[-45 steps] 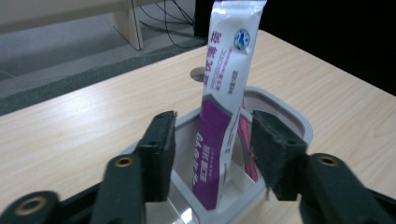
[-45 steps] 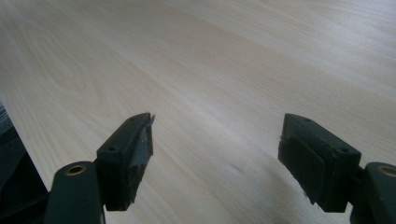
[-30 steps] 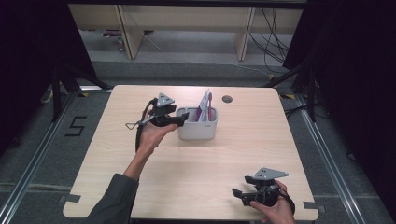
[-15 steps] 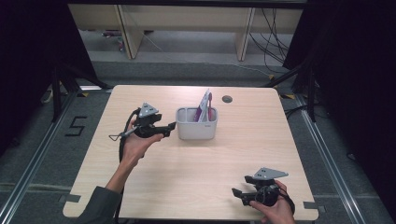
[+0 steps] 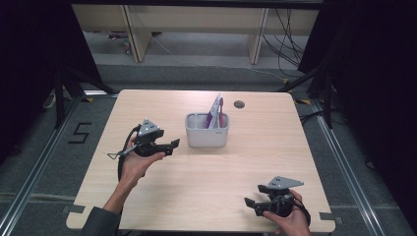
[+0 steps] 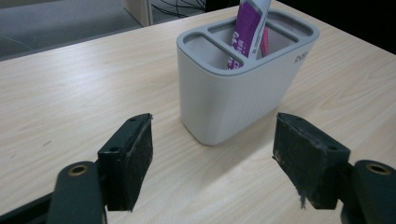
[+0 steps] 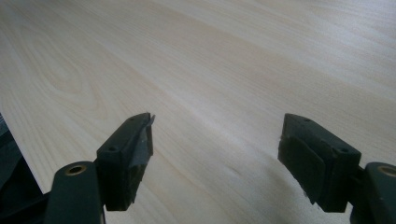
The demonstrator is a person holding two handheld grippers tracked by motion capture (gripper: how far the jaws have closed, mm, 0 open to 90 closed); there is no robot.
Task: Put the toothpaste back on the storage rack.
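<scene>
Pale wood table [image 5: 206, 191] lies under both my grippers. My left gripper [image 6: 212, 161] has its two jaws spread wide, holding nothing, aimed at one grey holder [image 6: 243, 88] standing just ahead of them near the table's middle. One purple tube [image 6: 247, 32] stands in the holder, long axis near upright, leaning a little, with one pink item behind it that I cannot identify. My right gripper [image 7: 215, 158] sits near the table's front edge, well apart from the holder, jaws equally wide over bare wood.

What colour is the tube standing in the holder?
Purple with white, tube in the grey holder; clearest in left gripper view.
</scene>
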